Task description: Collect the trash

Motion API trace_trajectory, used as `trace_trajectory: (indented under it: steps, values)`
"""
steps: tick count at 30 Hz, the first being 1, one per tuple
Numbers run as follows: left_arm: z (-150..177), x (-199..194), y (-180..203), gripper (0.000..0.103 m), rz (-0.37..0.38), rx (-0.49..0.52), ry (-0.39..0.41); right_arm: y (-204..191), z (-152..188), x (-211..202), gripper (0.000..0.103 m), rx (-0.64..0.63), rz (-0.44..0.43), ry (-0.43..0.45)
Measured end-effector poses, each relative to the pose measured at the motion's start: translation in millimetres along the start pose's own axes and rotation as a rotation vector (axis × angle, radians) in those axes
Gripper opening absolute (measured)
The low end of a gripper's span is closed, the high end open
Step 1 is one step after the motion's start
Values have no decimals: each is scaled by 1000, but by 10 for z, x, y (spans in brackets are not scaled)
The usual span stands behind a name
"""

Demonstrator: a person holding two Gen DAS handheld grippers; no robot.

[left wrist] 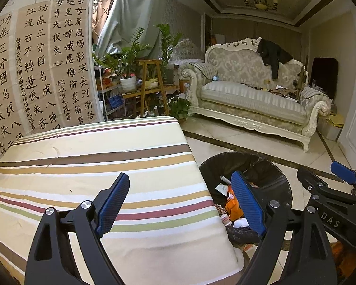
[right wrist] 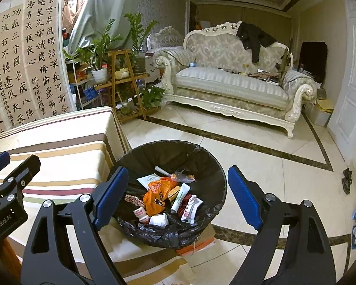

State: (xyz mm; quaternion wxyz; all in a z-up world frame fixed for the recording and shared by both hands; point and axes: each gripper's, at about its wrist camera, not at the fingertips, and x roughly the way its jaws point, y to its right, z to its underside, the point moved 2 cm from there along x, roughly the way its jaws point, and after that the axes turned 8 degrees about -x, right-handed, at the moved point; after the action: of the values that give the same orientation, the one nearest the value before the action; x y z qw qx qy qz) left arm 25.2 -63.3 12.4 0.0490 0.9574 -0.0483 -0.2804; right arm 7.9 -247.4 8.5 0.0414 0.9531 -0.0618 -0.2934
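The right gripper (right wrist: 178, 197) is held with its jaws spread wide and nothing between the pads. Seen through the gap of those jaws, below and just ahead, is the trash bin (right wrist: 201, 156), lined with a black bag. Inside it are gathered an orange plastic bag (right wrist: 156, 197), a white tube (right wrist: 180, 197), a crumpled white tissue (right wrist: 158, 219), small white pots (right wrist: 141, 215) and red-and-white wrappers (right wrist: 191, 207).

The left gripper (left wrist: 180, 204) is likewise held wide open and empty. Under its left finger lies the striped tablecloth (left wrist: 106, 156); behind its right finger the bin (left wrist: 273, 173) is partly hidden. The bin stands on the tiled floor (right wrist: 261, 147), just beside the table.
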Motion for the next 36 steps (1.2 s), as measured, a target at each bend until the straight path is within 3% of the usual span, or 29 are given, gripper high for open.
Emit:
trace_trajectory:
  steps: [36]
  values:
    - [18,39,-28,85,-2,-16,-20,12,-5,-47,84,2,3,5]
